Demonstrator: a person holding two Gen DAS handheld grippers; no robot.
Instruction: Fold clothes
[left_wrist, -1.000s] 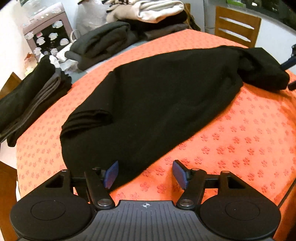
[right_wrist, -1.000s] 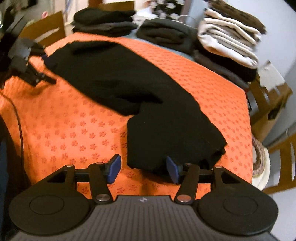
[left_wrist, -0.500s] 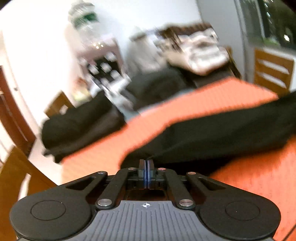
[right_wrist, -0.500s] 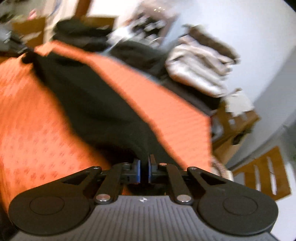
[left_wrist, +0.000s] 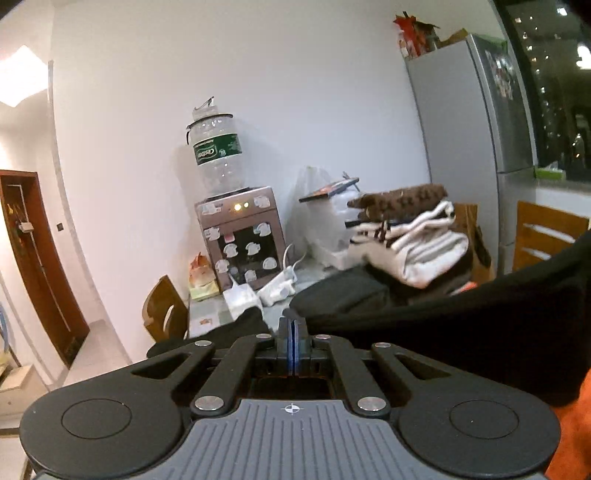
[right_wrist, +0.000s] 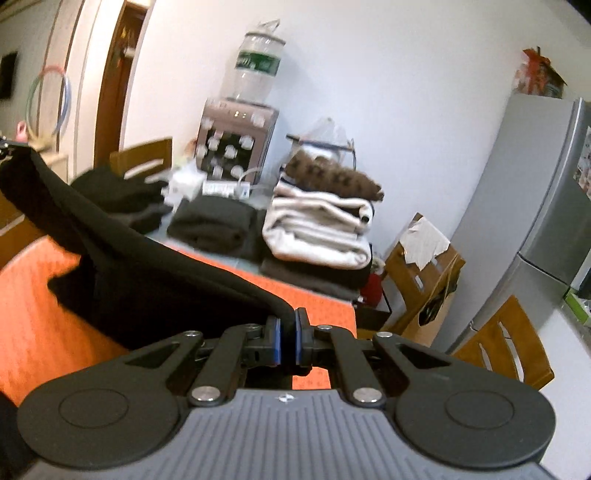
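A black garment (left_wrist: 461, 328) hangs lifted between my two grippers, stretched above the orange flowered table cover (right_wrist: 44, 317). My left gripper (left_wrist: 291, 332) is shut on one end of the garment, which runs off to the right. My right gripper (right_wrist: 287, 332) is shut on the other end of the black garment (right_wrist: 155, 269), which rises to the upper left, where the left gripper holds it at the frame edge. Its lower part droops onto the cover.
Folded piles stand at the table's far side: dark clothes (right_wrist: 214, 225), white and brown clothes (right_wrist: 325, 221). A water dispenser (left_wrist: 236, 236) stands by the wall. Wooden chairs (right_wrist: 506, 339) surround the table. A grey fridge (right_wrist: 546, 221) is at the right.
Both grippers were open over the flat garment, then shut on its ends. They have lifted it off the table and tilted up, so both views now face the wall.
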